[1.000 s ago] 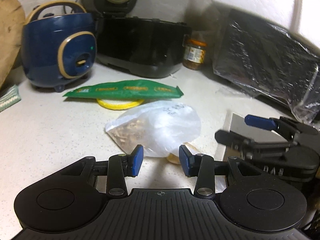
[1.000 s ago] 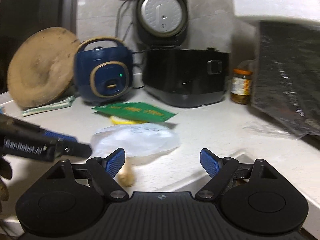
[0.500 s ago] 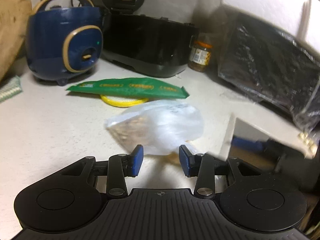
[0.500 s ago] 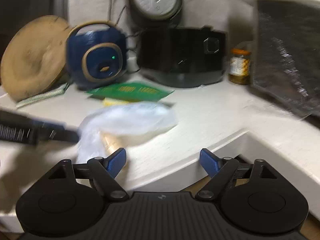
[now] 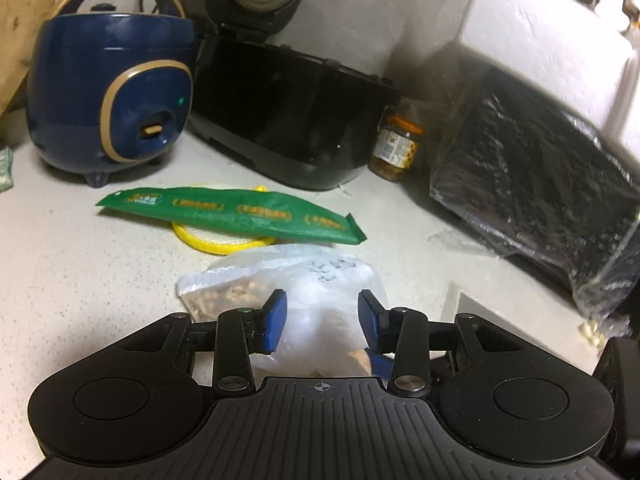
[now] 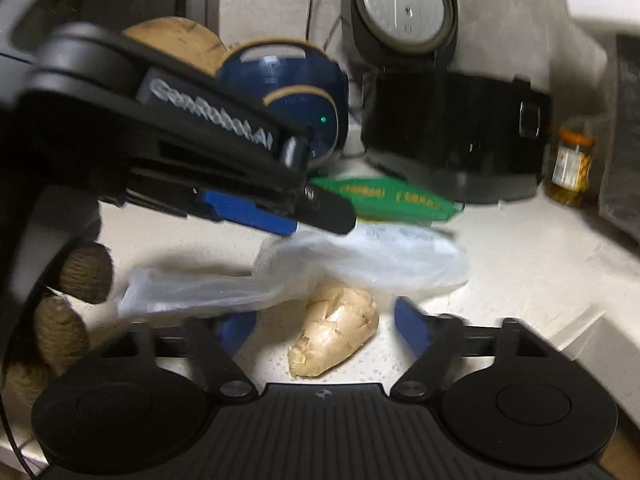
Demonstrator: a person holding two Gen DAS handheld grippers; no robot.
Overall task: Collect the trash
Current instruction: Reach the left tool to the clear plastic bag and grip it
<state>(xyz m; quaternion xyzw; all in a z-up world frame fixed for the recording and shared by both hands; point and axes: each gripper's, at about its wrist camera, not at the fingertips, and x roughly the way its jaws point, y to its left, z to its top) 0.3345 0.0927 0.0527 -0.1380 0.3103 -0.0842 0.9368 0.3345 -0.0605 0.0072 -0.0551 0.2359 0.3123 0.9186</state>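
Observation:
A clear plastic bag with brown scraps lies on the white counter, and shows in the right wrist view too. My left gripper is open, its blue pads on either side of the bag's near end. A beige ginger piece lies in front of the bag, between the open fingers of my right gripper. The left gripper hangs just over the bag in the right wrist view. A green wrapper lies on a yellow ring behind the bag.
A blue rice cooker, an open black cooker and a jar stand at the back. A black wrapped block sits at the right. The counter edge drops off at the right front.
My left gripper has moved forward so the bag lies between its pads. My right gripper has swung left and closer, now around the ginger piece under the left gripper.

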